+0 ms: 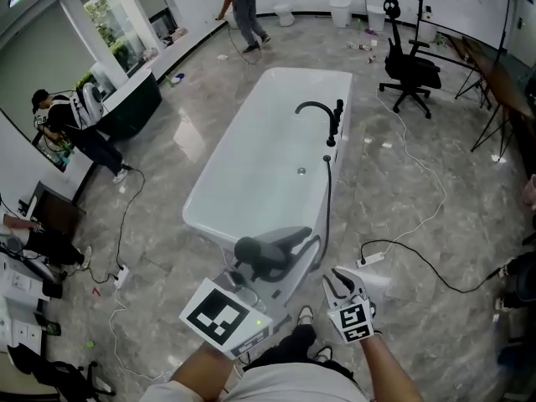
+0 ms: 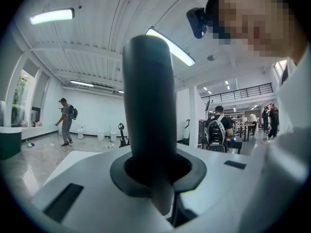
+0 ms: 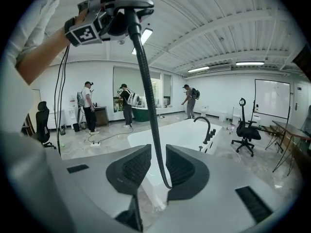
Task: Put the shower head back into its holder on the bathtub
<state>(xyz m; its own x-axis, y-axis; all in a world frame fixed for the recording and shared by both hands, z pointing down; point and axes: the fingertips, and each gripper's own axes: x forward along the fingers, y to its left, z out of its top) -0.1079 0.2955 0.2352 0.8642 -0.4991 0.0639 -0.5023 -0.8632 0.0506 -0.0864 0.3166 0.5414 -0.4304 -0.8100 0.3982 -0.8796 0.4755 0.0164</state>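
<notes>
A white oval freestanding bathtub is seen in the head view on a grey marbled floor, with a black arched tap on its right rim. A thin black hose is led from that rim, just on the near side of the tap, down to a dark grey shower head, which is held off the tub, over its near right corner.

The grip is shown only in the left gripper view: the left tongs are clamped on the shower head's thick handle, which stands upright between them.

Only the right gripper view shows that the right tongs stand apart, with the hose hanging in the gap, nearer the right-hand pad and not squeezed. There the shower head is seen raised at the upper left.
</notes>
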